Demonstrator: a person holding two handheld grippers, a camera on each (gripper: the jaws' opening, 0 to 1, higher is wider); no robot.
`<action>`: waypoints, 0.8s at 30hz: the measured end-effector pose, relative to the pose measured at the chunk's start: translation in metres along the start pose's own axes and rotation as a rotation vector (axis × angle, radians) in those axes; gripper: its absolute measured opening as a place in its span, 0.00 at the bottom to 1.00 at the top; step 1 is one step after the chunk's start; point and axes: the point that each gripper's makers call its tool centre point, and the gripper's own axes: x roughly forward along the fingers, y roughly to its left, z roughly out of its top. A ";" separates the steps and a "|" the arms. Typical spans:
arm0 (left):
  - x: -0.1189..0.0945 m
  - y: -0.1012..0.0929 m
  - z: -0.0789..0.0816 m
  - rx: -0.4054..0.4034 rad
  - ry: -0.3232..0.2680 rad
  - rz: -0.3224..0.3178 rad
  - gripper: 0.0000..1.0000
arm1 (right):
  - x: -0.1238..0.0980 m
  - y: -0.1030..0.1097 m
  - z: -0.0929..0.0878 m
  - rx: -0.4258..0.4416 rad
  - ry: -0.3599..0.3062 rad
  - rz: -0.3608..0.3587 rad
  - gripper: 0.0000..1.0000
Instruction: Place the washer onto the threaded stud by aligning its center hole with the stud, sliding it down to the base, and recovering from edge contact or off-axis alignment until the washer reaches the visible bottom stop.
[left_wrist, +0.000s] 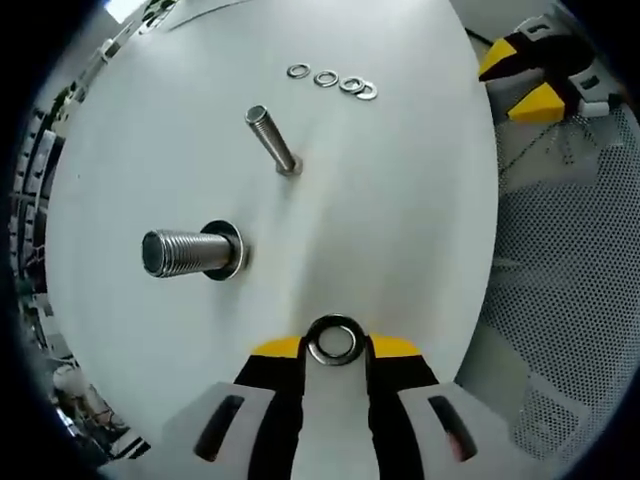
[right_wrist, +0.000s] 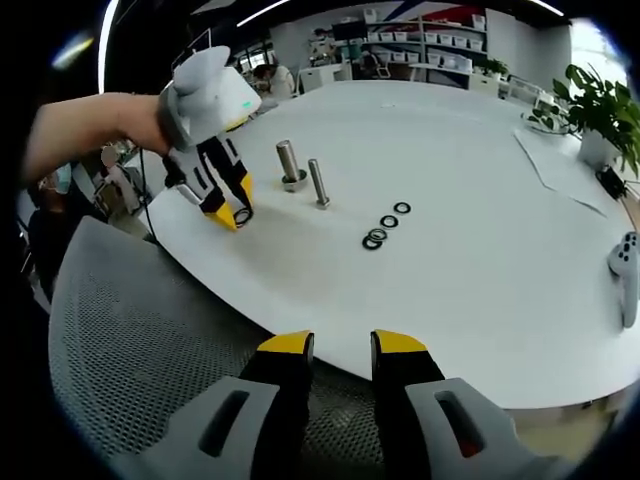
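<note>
White table (right_wrist: 480, 270) below — left tool (left_wrist: 335, 345) pinches a washer (left_wrist: 334, 340) low, right tool (right_wrist: 343, 345) hangs back, released.

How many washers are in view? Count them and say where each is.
6: four small metal washers in a row on the white table, one at the thick threaded stud's base, one large held by the left hand-held gripper. None seems hidden.
</note>
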 end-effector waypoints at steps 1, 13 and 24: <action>0.000 0.000 0.000 -0.001 0.000 0.001 0.21 | 0.000 0.000 0.000 0.000 0.000 0.000 0.26; -0.003 0.001 -0.004 -0.093 -0.099 0.049 0.19 | 0.000 0.001 0.001 -0.001 -0.005 0.004 0.26; -0.018 0.012 -0.005 -0.177 -0.166 0.036 0.19 | 0.000 0.001 0.001 -0.003 -0.006 0.003 0.26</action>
